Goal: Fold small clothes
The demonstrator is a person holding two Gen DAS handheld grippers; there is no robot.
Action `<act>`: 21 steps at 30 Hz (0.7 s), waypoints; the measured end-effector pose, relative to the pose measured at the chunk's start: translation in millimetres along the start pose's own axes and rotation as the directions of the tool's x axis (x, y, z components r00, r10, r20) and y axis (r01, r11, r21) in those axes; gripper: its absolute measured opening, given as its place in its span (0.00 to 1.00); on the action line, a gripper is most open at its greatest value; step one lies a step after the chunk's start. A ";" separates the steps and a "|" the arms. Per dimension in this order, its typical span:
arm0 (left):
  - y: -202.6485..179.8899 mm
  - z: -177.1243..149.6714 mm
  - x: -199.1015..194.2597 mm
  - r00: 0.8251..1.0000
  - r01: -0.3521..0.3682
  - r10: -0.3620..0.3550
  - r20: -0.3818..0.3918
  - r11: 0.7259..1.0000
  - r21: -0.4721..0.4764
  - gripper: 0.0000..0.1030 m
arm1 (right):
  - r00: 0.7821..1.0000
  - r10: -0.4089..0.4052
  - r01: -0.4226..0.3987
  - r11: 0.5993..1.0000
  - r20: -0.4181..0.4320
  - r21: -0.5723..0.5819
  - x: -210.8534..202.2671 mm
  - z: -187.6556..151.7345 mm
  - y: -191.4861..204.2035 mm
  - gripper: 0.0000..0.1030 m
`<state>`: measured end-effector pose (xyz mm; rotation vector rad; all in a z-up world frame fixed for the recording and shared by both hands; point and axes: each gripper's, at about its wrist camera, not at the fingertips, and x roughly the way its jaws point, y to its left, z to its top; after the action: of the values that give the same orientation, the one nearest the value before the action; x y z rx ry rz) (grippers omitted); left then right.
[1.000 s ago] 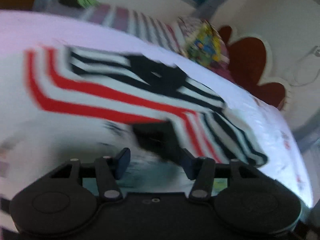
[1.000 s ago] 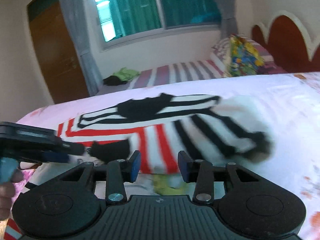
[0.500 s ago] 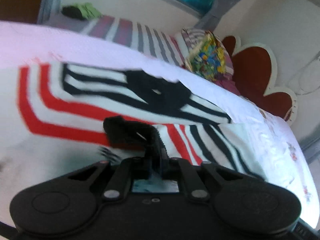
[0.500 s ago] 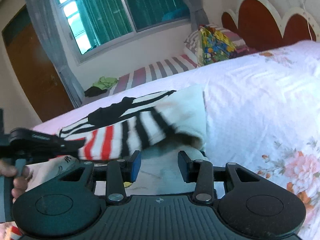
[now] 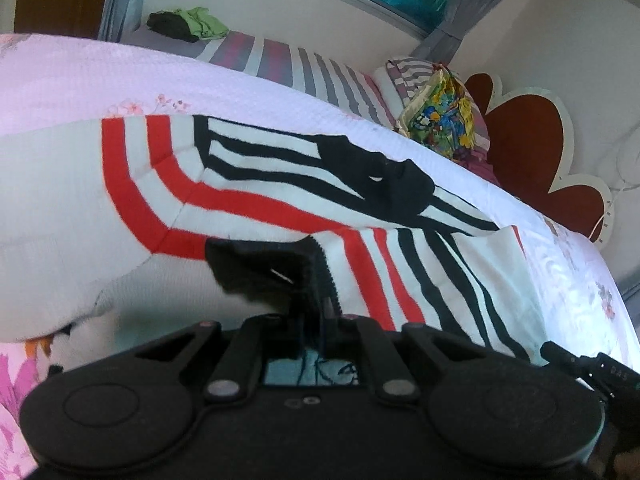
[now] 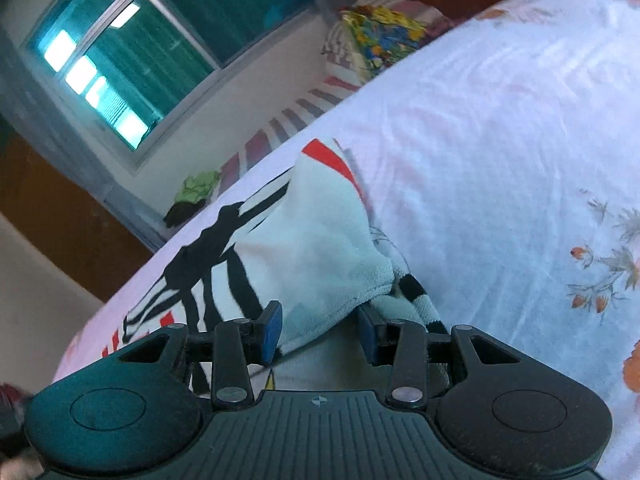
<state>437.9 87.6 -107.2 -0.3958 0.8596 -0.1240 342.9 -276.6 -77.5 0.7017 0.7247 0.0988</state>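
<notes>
Your left tool pinches the black cuff of the red-and-black-striped white fleece top; your right tool, at three o'clock, stands spread around its white fold.

The striped garment is soft knit cloth with a matt, fuzzy nap; its black cuff shows a ribbed edge. The underside of the fabric in the right wrist view looks fleecy. The bedsheet is thin woven cloth with a fine waffle texture and a faint sheen. The left gripper has a matt black plastic body, slightly grainy, with small dull metal pins. The right gripper has smooth blue pads. The headboard looks glossy.
</notes>
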 end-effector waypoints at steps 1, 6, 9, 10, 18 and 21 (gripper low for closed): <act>0.9 -1.7 -0.1 1.000 0.000 0.000 0.000 1.000 -0.003 0.05 | 1.000 -0.001 0.001 1.000 0.000 0.008 1.0 0.8 -1.1 0.39; -0.7 -0.3 -8.2 0.999 0.005 -0.006 0.041 1.000 0.015 0.05 | 0.999 -0.021 0.022 1.000 0.026 -0.019 -2.1 2.8 2.4 0.07; -6.7 -0.7 -11.8 0.998 -0.013 0.009 0.064 0.999 0.052 0.05 | 0.998 -0.056 0.057 0.996 0.017 -0.063 -0.1 6.2 7.4 0.06; -4.6 -2.9 -4.6 0.999 -0.019 0.017 0.031 0.999 0.045 0.05 | 0.994 -0.103 0.100 0.992 -0.032 -0.073 6.5 6.2 5.0 0.06; -3.2 -4.8 -18.8 0.987 -0.086 0.075 0.139 0.994 0.072 0.71 | 0.996 -0.024 0.042 0.975 0.081 -0.219 -52.9 30.3 8.3 0.45; 1.1 2.9 -7.4 0.995 -0.069 0.066 0.075 0.997 0.038 0.47 | 0.996 0.001 0.023 0.961 0.087 -0.277 -26.1 57.9 14.8 0.45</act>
<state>435.2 91.4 -100.7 -0.3308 0.7961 -0.0642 362.4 -305.6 -22.4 0.4301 0.6162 0.1557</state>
